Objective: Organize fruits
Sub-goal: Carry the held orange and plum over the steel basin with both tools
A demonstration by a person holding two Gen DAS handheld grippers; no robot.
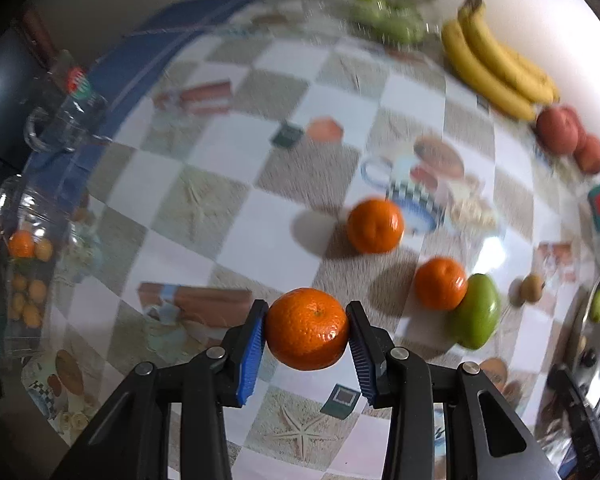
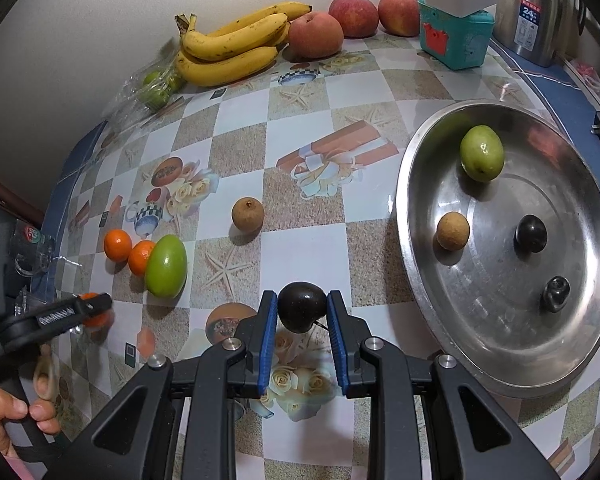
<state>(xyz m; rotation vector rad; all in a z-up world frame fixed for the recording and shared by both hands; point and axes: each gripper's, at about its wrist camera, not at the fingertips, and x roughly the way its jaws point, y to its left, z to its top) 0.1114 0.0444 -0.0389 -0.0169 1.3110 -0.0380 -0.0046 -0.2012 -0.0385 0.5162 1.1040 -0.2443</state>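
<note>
My left gripper (image 1: 307, 330) is shut on an orange tangerine (image 1: 306, 328) and holds it above the table. Two more tangerines (image 1: 375, 225) (image 1: 440, 283) and a green fruit (image 1: 476, 316) lie beyond it. My right gripper (image 2: 302, 312) is shut on a dark plum (image 2: 301, 306) just above the table. The steel tray (image 2: 420, 152) to its right holds a green fruit (image 2: 481, 153), a brown longan (image 2: 453, 230) and two dark fruits (image 2: 531, 233) (image 2: 557, 293). Another longan (image 2: 247, 214) lies on the table. The left gripper (image 2: 96, 309) also shows at the left of the right wrist view.
Bananas (image 2: 232, 46) and red apples (image 2: 315, 34) lie along the wall. A teal box (image 2: 456, 38) and a steel kettle (image 2: 534, 8) stand at the back right. A clear container with small oranges (image 1: 24, 264) and a glass mug (image 1: 56, 128) stand at the table's left edge.
</note>
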